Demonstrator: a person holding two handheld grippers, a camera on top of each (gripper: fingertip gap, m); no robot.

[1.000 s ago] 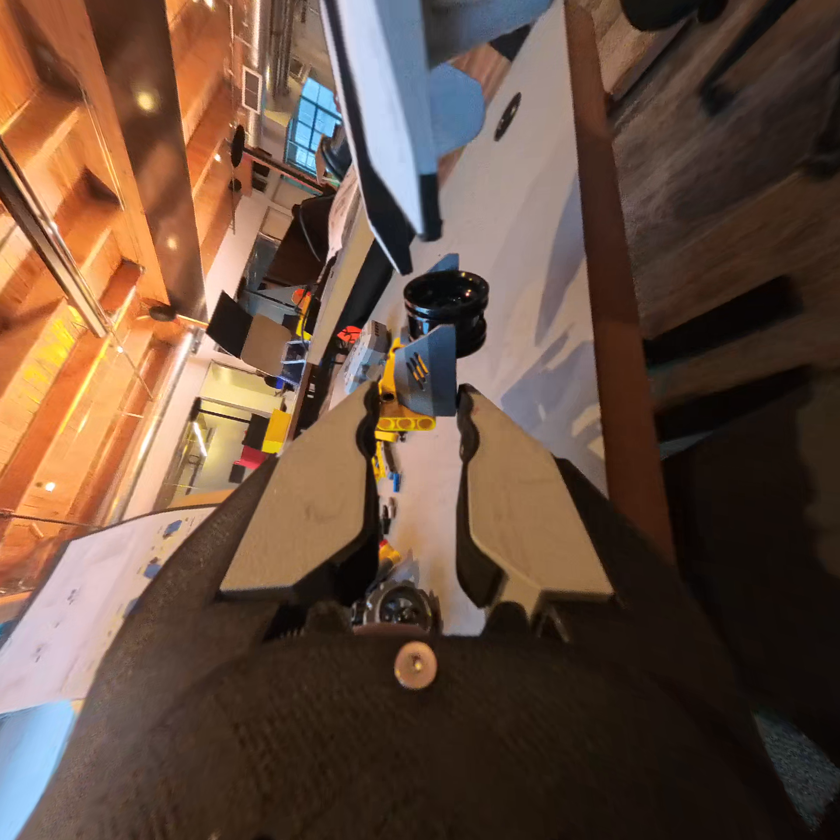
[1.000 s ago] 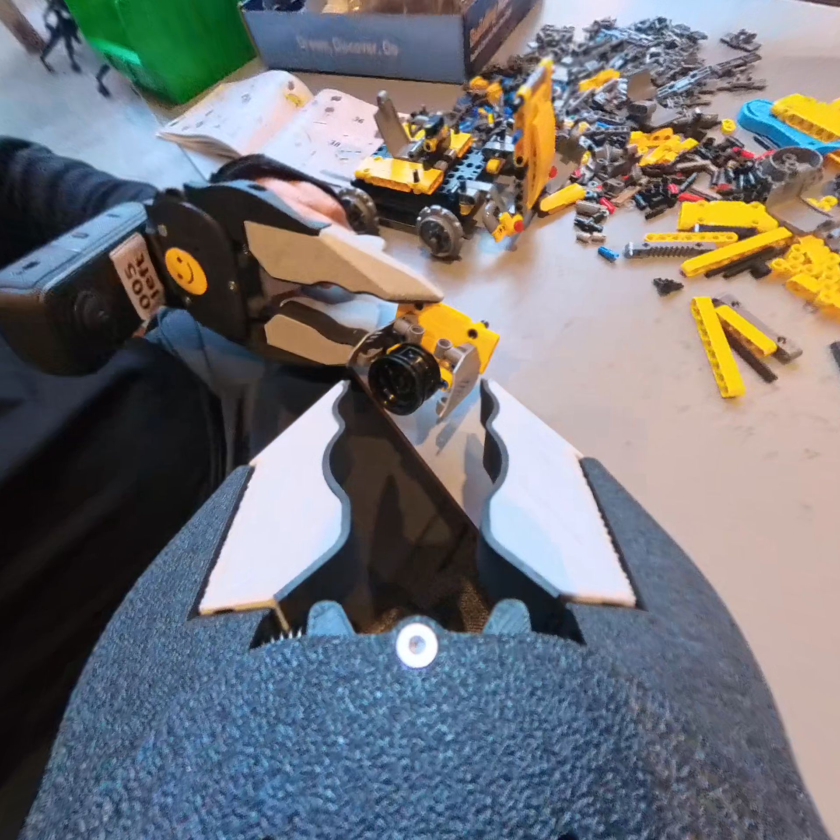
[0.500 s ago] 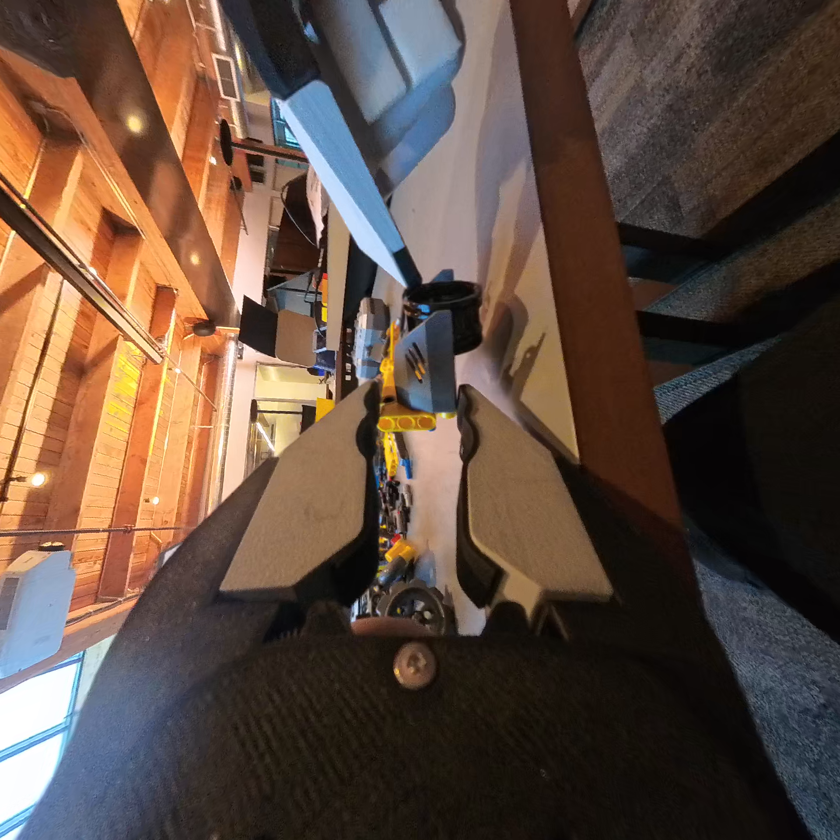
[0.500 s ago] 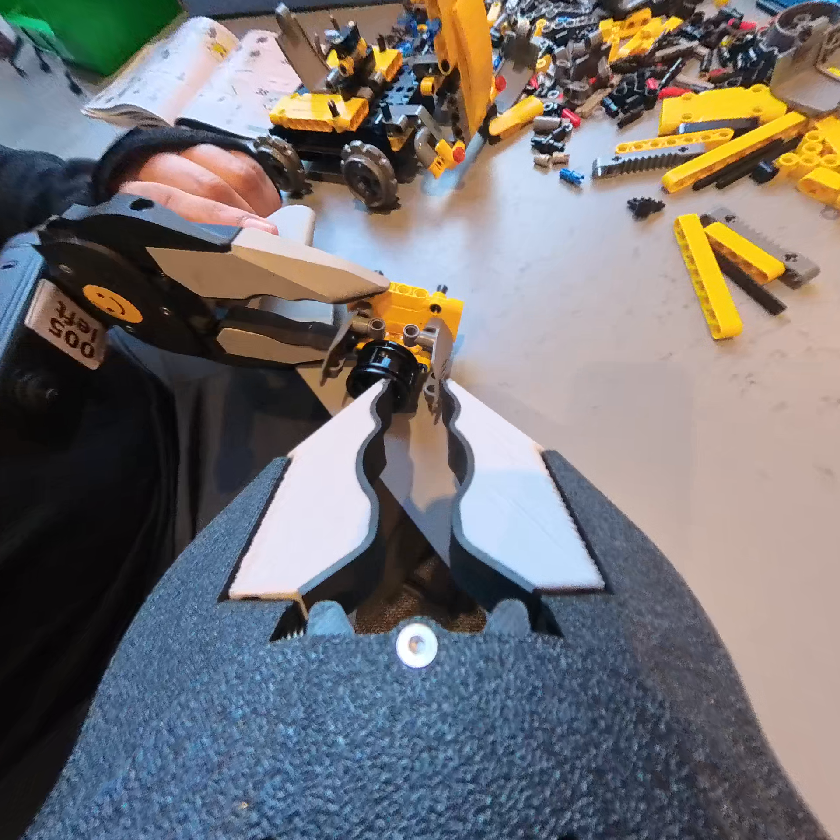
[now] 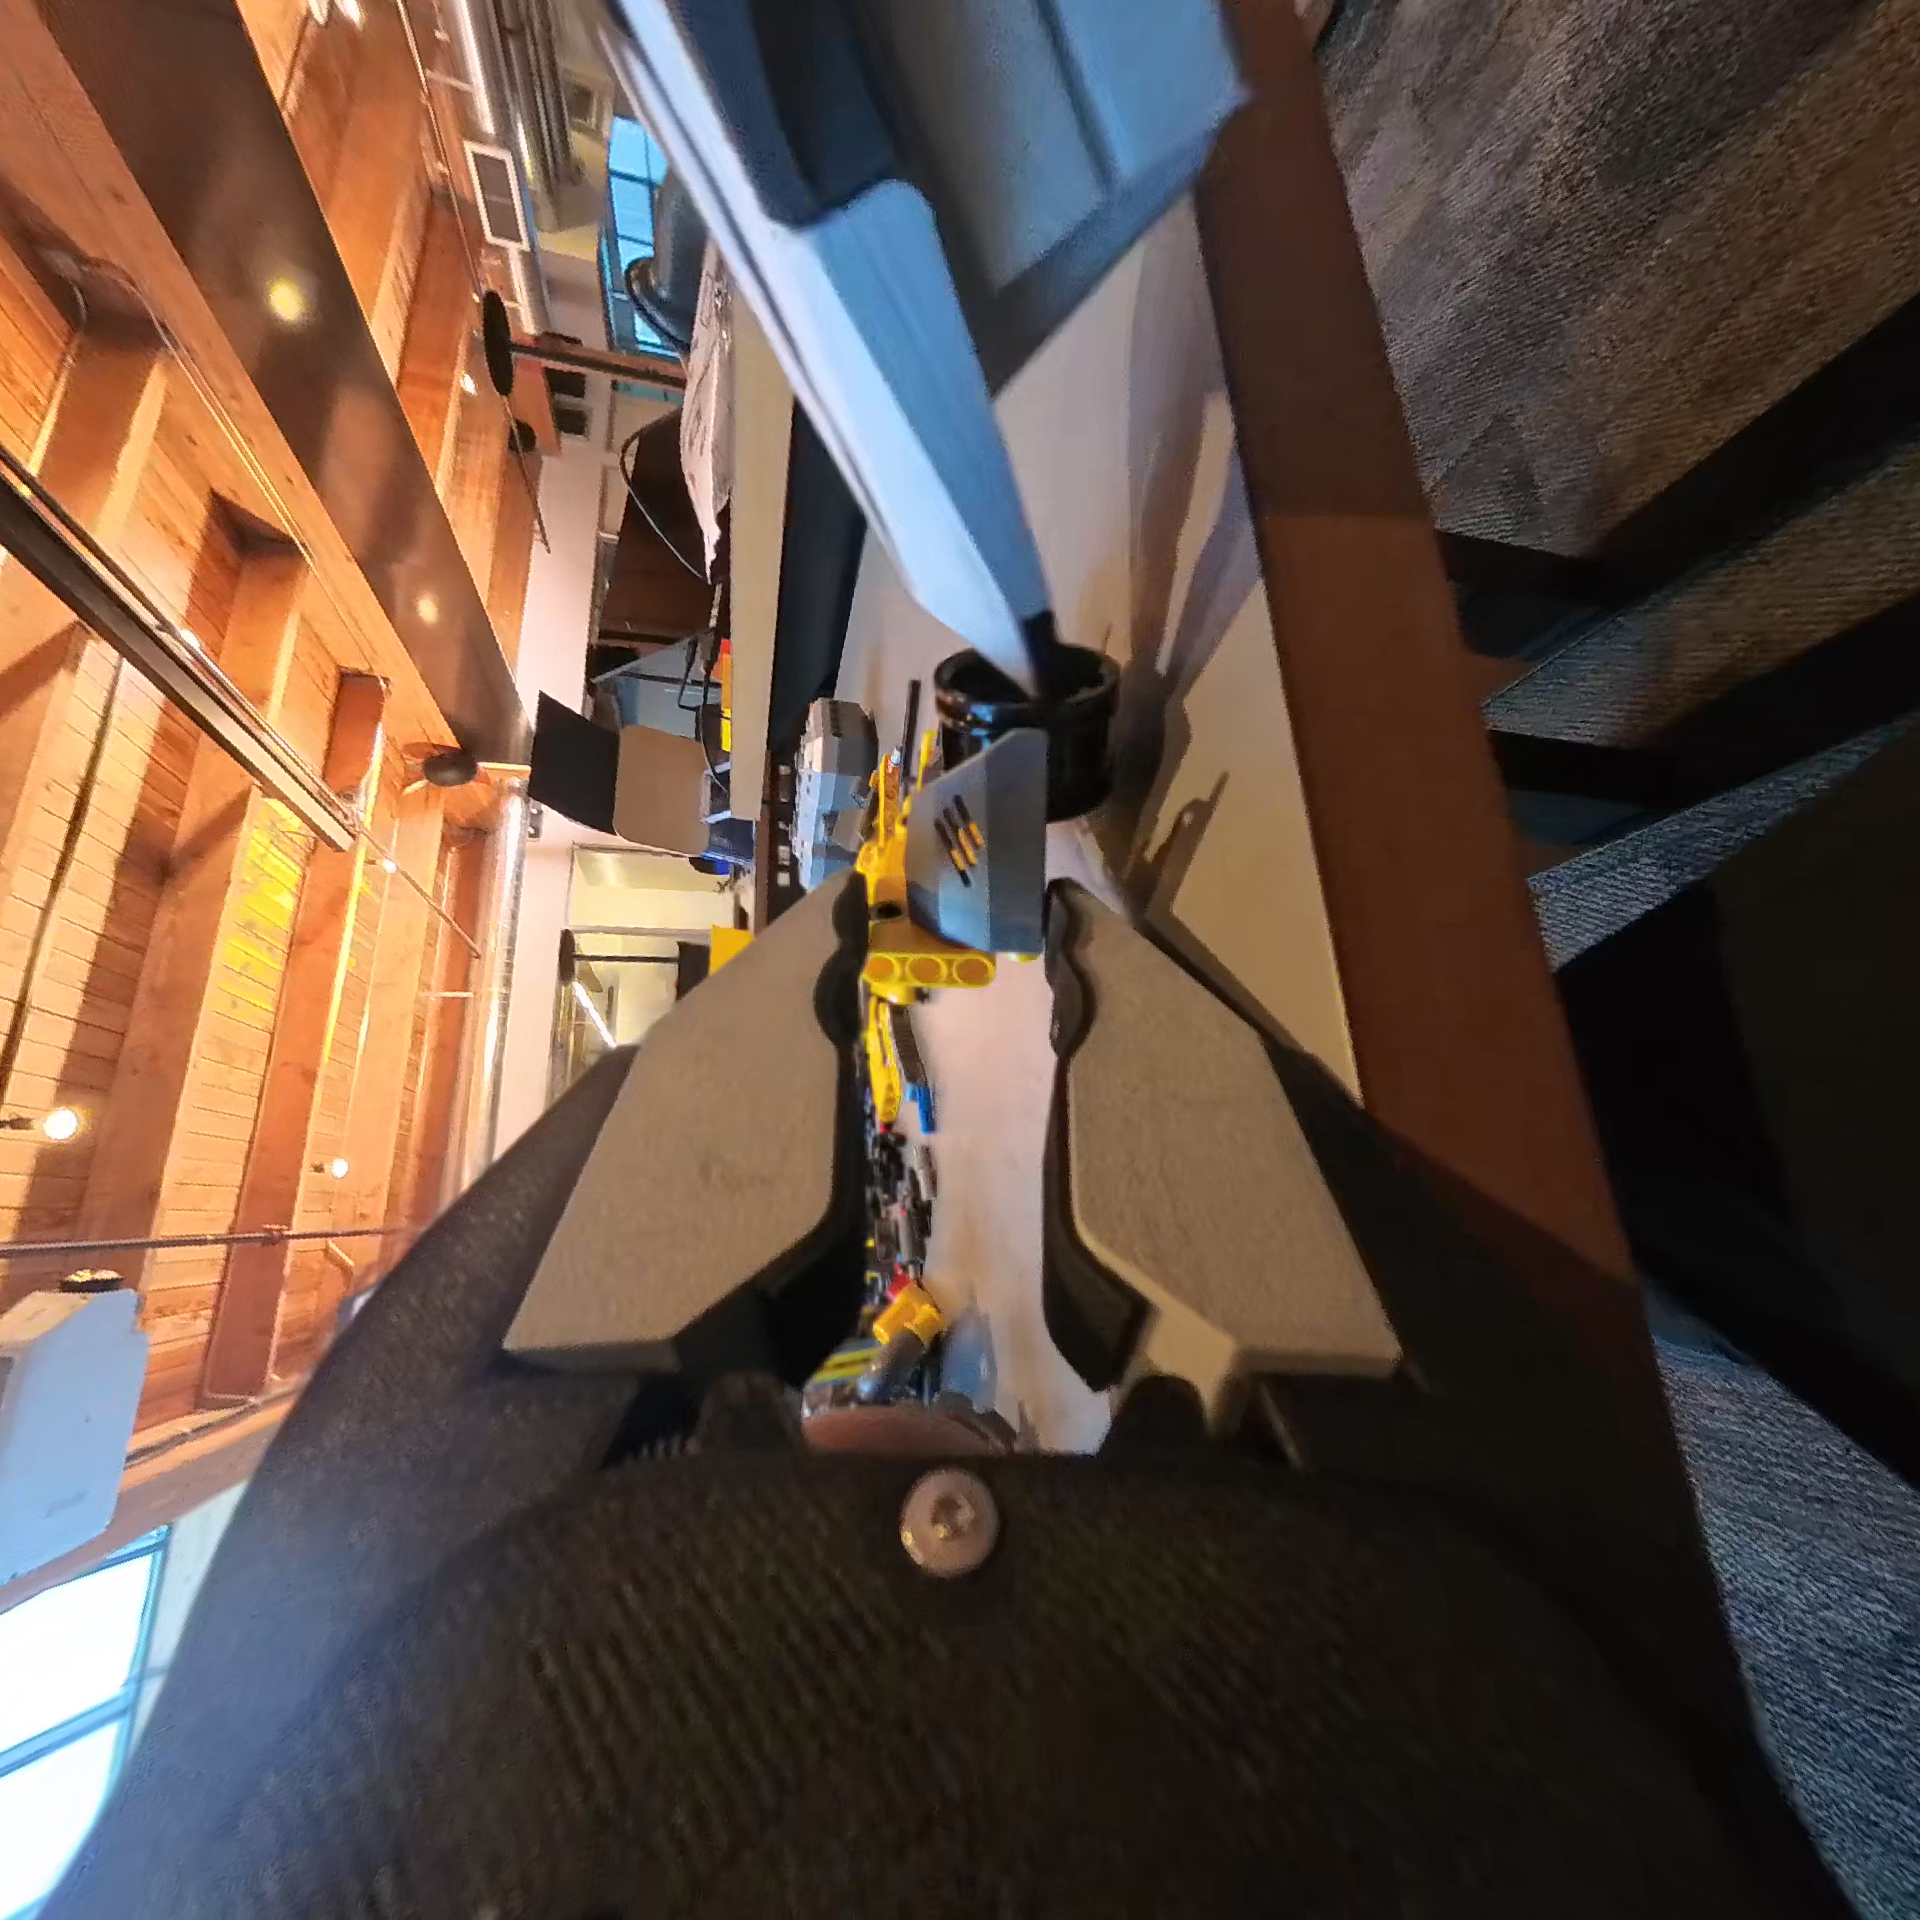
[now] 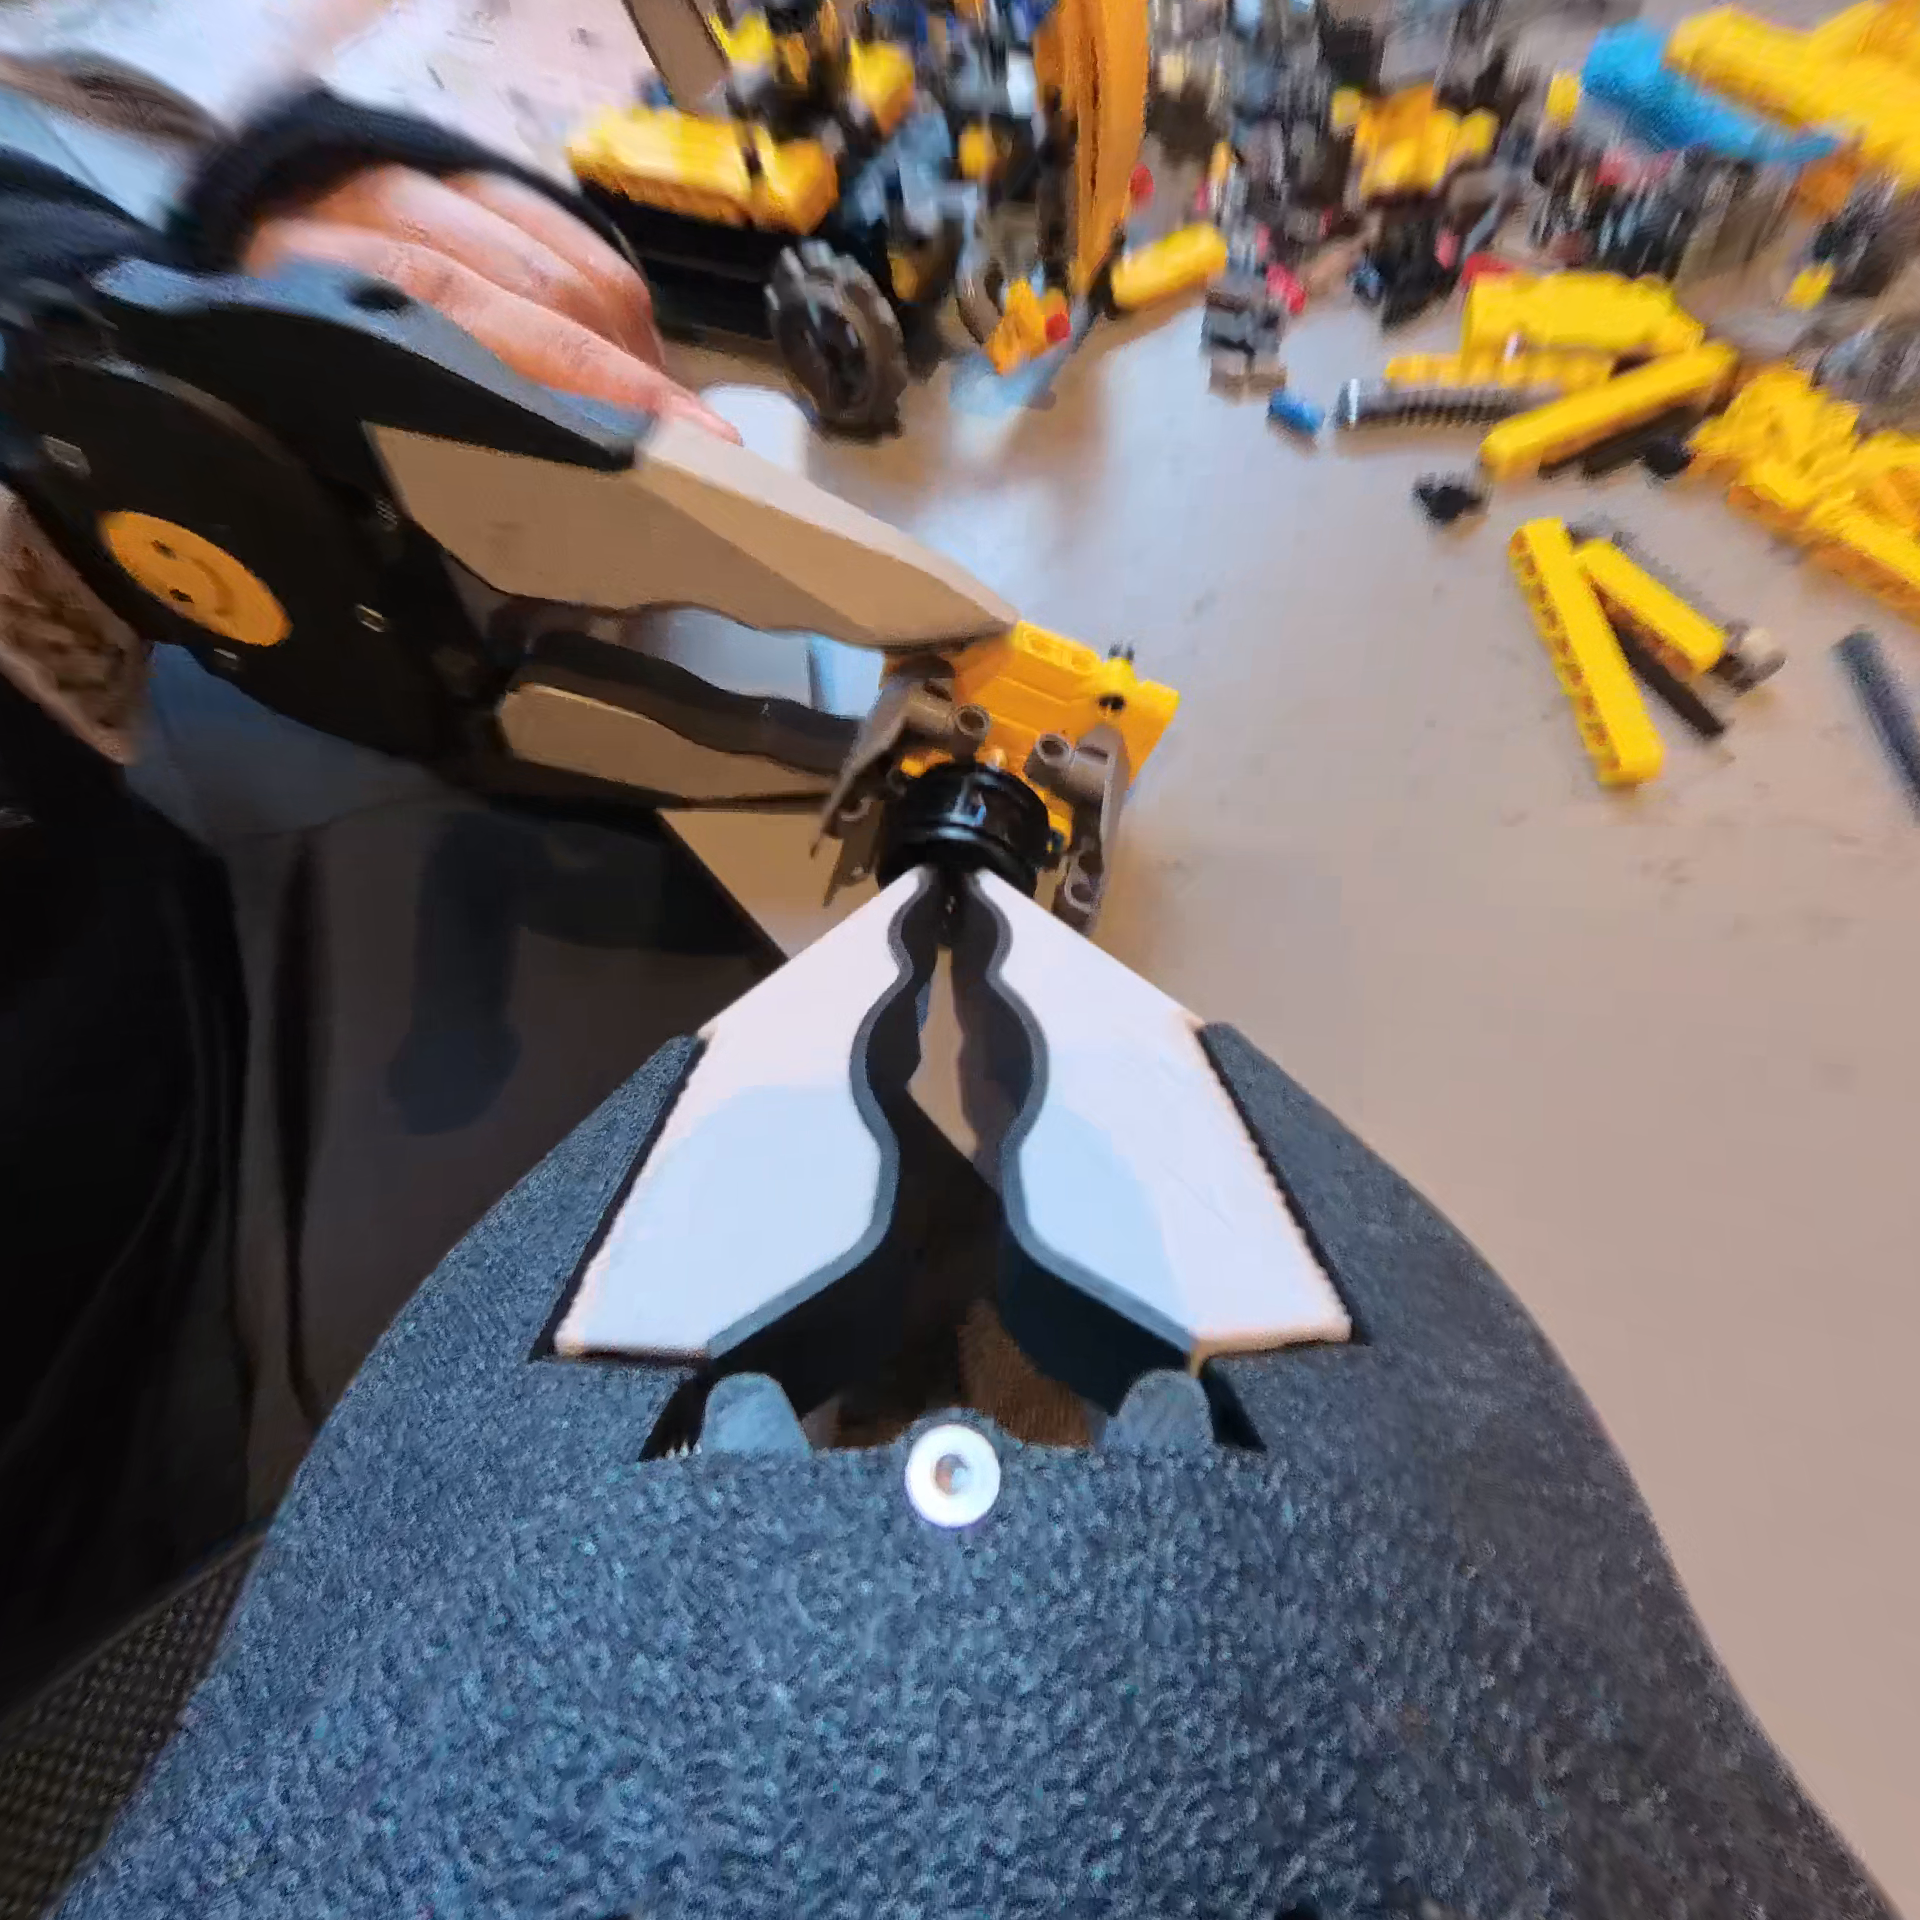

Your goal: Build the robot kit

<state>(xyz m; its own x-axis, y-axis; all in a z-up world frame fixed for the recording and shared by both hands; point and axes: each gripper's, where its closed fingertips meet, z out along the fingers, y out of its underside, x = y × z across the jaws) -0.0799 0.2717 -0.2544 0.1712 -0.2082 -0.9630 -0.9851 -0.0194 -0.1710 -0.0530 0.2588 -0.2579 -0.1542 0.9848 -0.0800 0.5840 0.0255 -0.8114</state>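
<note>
My left gripper (image 5: 951, 914) is shut on a small yellow and grey brick assembly (image 5: 961, 868) that carries a black wheel hub (image 5: 1075, 717) at its far end. In the right wrist view the left gripper (image 6: 935, 675) comes in from the left and holds the assembly (image 6: 1060, 696) just above the table. My right gripper (image 6: 951, 883) is nearly closed, its tips pinching the rim of the black wheel hub (image 6: 966, 821). In the left wrist view one of its grey fingers (image 5: 883, 416) reaches down into the hub's rim.
A partly built yellow vehicle model (image 6: 790, 208) stands at the back of the beige table (image 6: 1455, 1091). Many loose yellow, black and grey bricks (image 6: 1610, 343) and yellow beams (image 6: 1590, 644) lie to the right. A hand (image 6: 468, 270) grips the left gripper. The table's wooden edge (image 5: 1382, 831) runs beside the assembly. The tips of both grippers are at nearly the same place.
My right gripper has closed from wide open and moved forward onto the black wheel hub. My left gripper has kept its hold on the assembly.
</note>
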